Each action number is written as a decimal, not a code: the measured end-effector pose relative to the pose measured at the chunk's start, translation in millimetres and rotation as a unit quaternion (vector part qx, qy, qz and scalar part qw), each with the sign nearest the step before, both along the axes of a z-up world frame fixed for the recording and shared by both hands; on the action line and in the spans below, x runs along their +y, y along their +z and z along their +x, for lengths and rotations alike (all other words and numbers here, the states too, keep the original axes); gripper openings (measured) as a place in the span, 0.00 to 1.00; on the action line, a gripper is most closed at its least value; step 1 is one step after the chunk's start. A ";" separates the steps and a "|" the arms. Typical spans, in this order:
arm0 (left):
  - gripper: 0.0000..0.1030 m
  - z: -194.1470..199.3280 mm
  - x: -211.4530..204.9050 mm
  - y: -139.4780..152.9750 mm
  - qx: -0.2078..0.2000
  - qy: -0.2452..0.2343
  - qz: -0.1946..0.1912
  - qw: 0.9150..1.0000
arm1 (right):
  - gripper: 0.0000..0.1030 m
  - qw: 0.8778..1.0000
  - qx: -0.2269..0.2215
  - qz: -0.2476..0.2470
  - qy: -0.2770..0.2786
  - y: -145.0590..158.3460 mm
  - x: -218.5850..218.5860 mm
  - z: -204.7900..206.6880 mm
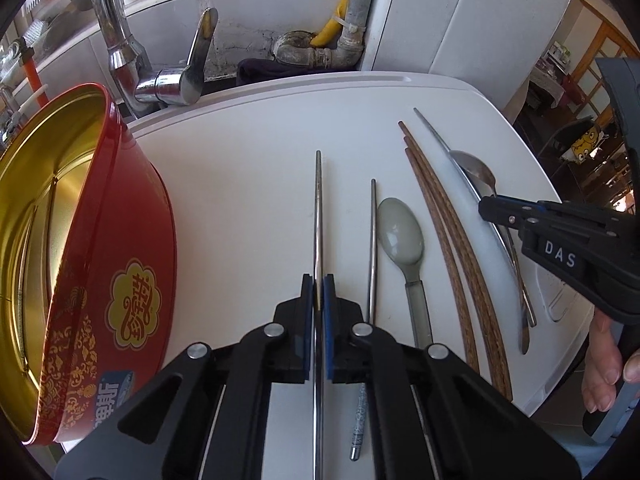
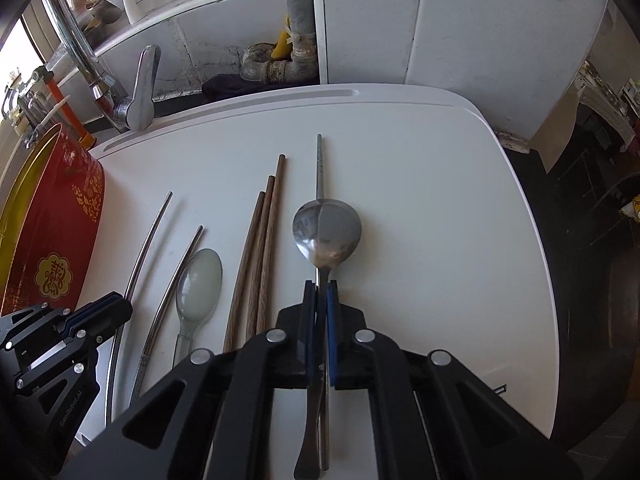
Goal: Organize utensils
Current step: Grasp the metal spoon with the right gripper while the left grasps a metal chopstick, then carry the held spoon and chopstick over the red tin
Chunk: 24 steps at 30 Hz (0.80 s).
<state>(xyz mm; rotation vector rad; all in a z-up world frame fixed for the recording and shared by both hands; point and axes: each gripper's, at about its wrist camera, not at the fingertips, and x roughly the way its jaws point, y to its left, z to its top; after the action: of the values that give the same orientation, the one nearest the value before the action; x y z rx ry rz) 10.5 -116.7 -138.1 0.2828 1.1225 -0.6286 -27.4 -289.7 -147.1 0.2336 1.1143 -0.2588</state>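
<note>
- A round red tin with gold ornament and a gold inside (image 1: 100, 264) leaned tilted at the far left, its lower edge on the white worktop (image 1: 240, 128).
- The left gripper (image 1: 318, 280) was clenched on a thin steel chopstick (image 1: 318, 200), its blue pads (image 1: 308, 308) pressing the rod from both sides; the rod ran away from the camera across the worktop.
- Just right of it lay a second steel chopstick with a patterned near end (image 1: 373, 240), apart from the gripper.
- Beside that rested a pale grey plastic spoon with a translucent handle (image 1: 401, 236), bowl facing up.
- Next lay three brown wooden chopsticks (image 1: 440, 240), side by side and touching.
- Right of them, the right gripper (image 2: 322, 286) was clenched on the neck of a shiny steel spoon (image 2: 327, 228); a third steel chopstick (image 2: 319, 160) ran under the spoon's bowl and passed between the same pads, so both seemed pinched together.
- A person's fingers (image 1: 604, 368) showed at the right edge on the gripper's handle.
- At the far left stood a chrome tap (image 1: 168, 84).
</note>
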 end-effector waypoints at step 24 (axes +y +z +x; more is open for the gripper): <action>0.05 2.0 32.1 34.3 -0.013 0.022 -0.025 0.999 | 0.06 0.999 -0.043 -0.002 0.004 43.2 7.3 -33.7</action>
<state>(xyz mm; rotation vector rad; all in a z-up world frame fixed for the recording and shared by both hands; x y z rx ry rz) 12.4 -84.6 -103.9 0.2223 1.0832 -0.6104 -61.1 -282.4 -103.9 0.2348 1.0286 -0.2408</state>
